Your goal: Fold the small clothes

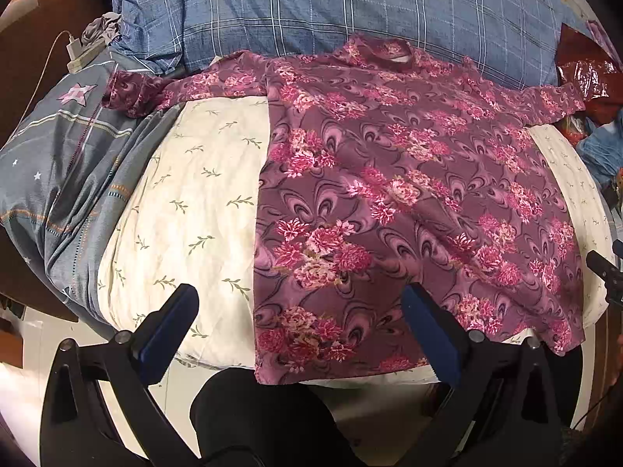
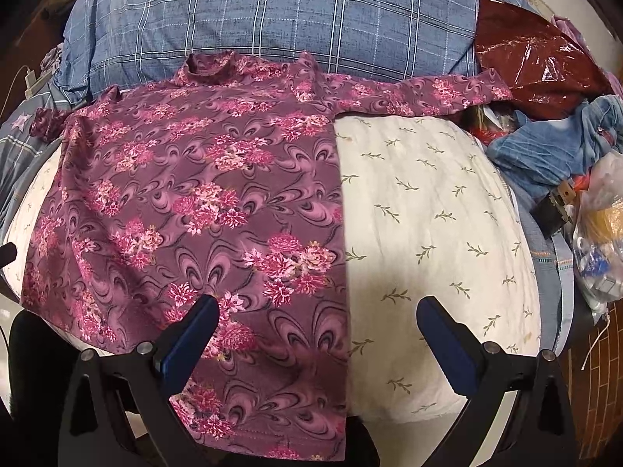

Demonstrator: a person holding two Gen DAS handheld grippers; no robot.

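Observation:
A purple floral long-sleeved top (image 1: 409, 202) lies flat on a cream leaf-print quilt (image 1: 194, 202), collar at the far side, both sleeves spread out along the top. It also shows in the right wrist view (image 2: 194, 210). My left gripper (image 1: 300, 295) is open and empty, hovering over the top's near left hem edge. My right gripper (image 2: 317, 311) is open and empty, over the top's near right hem edge. The tip of the right gripper (image 1: 605, 272) shows at the right edge of the left wrist view.
A blue plaid pillow (image 1: 331, 11) lies behind the top. A grey star-print duvet (image 1: 66, 155) is bunched at the left. A red plastic bag (image 2: 537, 62), denim clothes (image 2: 553, 144) and a clear bag (image 2: 603, 225) crowd the right. A charger (image 1: 78, 52) lies far left.

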